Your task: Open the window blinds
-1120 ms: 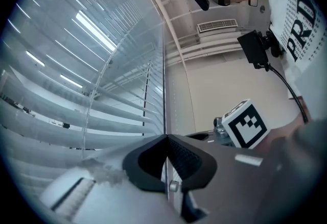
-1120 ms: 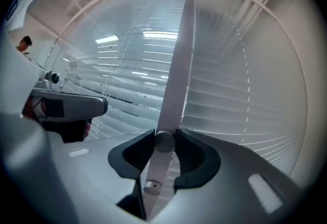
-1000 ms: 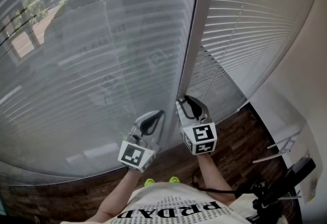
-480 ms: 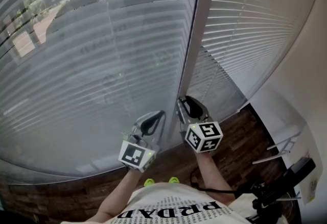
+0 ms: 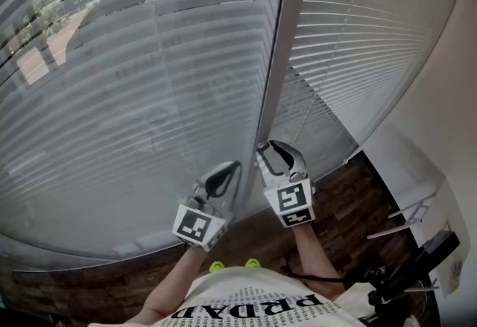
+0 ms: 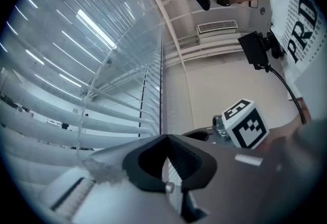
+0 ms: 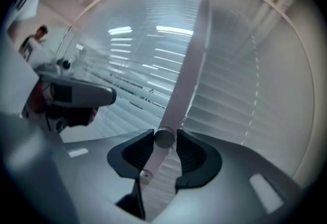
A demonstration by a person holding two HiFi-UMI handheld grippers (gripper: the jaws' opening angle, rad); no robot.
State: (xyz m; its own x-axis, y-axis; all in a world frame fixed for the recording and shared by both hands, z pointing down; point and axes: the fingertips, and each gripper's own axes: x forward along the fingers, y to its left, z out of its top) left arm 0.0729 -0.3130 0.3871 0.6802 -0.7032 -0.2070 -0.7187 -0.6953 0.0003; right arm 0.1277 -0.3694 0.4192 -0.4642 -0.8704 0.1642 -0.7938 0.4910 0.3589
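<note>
White horizontal-slat window blinds (image 5: pixel 134 102) hang mostly closed. The left tongs (image 6: pixel 168 139), pressed together on nothing, idle beside them. The right tongs (image 7: pixel 165 135) have just been spreading around the pale grey round tilt wand (image 7: pixel 186 75), probably loosening to re-grip and twist again.
</note>
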